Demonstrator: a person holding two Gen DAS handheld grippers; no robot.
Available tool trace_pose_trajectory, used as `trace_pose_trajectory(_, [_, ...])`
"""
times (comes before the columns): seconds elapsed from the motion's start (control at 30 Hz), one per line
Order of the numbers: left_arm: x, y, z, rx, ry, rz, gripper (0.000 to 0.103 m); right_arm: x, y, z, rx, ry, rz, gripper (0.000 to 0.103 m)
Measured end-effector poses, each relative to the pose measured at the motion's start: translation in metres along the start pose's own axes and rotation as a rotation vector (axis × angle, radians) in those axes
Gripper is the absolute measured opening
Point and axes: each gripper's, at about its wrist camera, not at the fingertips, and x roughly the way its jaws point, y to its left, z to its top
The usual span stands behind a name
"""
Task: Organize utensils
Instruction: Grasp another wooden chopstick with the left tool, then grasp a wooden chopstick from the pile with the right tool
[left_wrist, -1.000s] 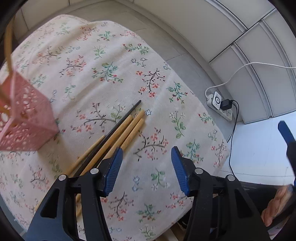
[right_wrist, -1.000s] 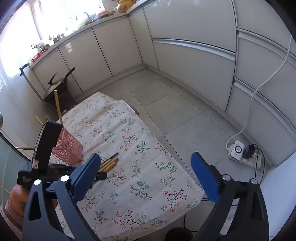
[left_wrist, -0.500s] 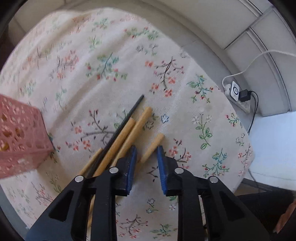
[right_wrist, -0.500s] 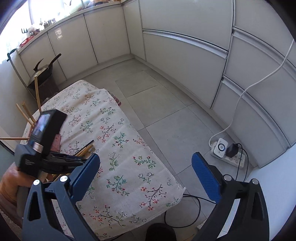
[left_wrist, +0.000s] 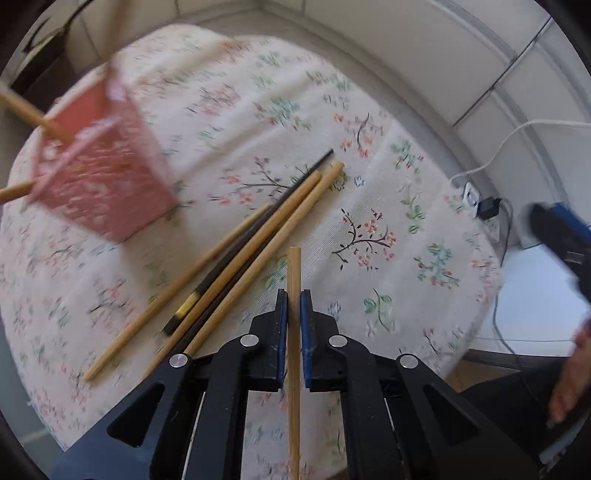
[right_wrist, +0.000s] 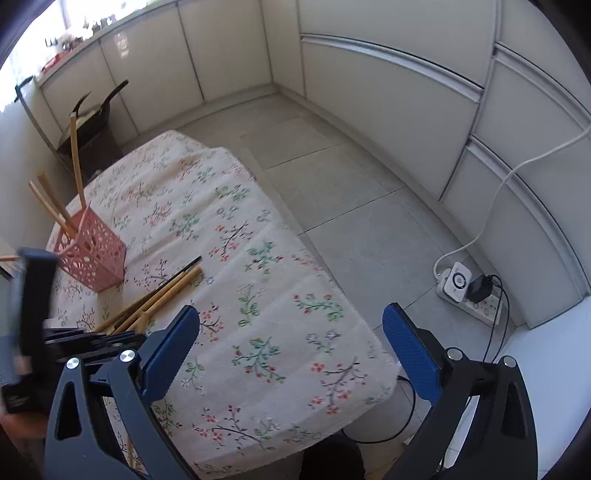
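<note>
My left gripper (left_wrist: 294, 295) is shut on a light bamboo chopstick (left_wrist: 294, 269), held lifted above the floral tablecloth (left_wrist: 388, 236). Several wooden and dark chopsticks (left_wrist: 255, 236) lie in a loose bundle on the cloth just left of it. A pink perforated holder (left_wrist: 99, 173) with chopsticks sticking out stands at the left; it also shows in the right wrist view (right_wrist: 92, 254). My right gripper (right_wrist: 291, 336) is open and empty, above the table's right part. The left gripper body (right_wrist: 33, 314) shows at the left of the right wrist view.
The table edge drops to a grey tile floor (right_wrist: 351, 184). A white power strip with a black plug (right_wrist: 469, 288) and cables lies on the floor at the right. Cabinets (right_wrist: 388, 74) line the walls. A dark chair (right_wrist: 92, 125) stands beyond the table.
My left gripper closed on one bamboo chopstick from the bundle and lifted it off the cloth. The view swung so the pink holder moved up. The right gripper stayed open.
</note>
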Motion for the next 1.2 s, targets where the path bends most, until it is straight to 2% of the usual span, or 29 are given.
trace_pose_trajectory(0.23, [-0.089,0.023,-0.046,-0.093,-0.19,-0.083,0.006,0.04,0.046,0.007,0.013,0.056,-0.017,0.097])
trace_pose_trajectory(0.4, [-0.133,0.039,-0.064,-0.149,-0.319,-0.125,0.006,0.075,0.058,0.012,0.154,0.141,0.03,0.095])
trace_pose_trajectory(0.5, [-0.15,0.051,-0.072,-0.176,-0.366,-0.133,0.006,0.097,0.06,0.014,0.267,0.212,0.072,0.087])
trace_pose_trajectory(0.6, [-0.162,0.062,-0.076,-0.19,-0.396,-0.142,0.006,0.117,0.063,0.013,0.332,0.271,0.075,0.078])
trace_pose_trajectory(0.63, [-0.164,0.063,-0.076,-0.189,-0.401,-0.146,0.006,0.121,0.065,0.014,0.338,0.282,0.063,0.078])
trace_pose_trajectory(0.73, [-0.167,0.067,-0.079,-0.188,-0.411,-0.153,0.006,0.124,0.078,0.017,0.31,0.271,0.031,0.077])
trace_pose_trajectory(0.87, [-0.172,0.07,-0.081,-0.188,-0.427,-0.157,0.007,0.129,0.097,0.017,0.235,0.262,-0.057,0.077])
trace_pose_trajectory(0.93, [-0.171,0.073,-0.082,-0.192,-0.433,-0.154,0.007,0.127,0.103,0.014,0.217,0.25,-0.074,0.073])
trace_pose_trajectory(1.1, [-0.176,0.08,-0.084,-0.21,-0.446,-0.157,0.007,0.12,0.095,0.008,0.259,0.241,-0.043,0.065])
trace_pose_trajectory(1.2, [-0.177,0.079,-0.084,-0.208,-0.445,-0.158,0.007,0.118,0.079,0.006,0.358,0.238,0.042,0.065])
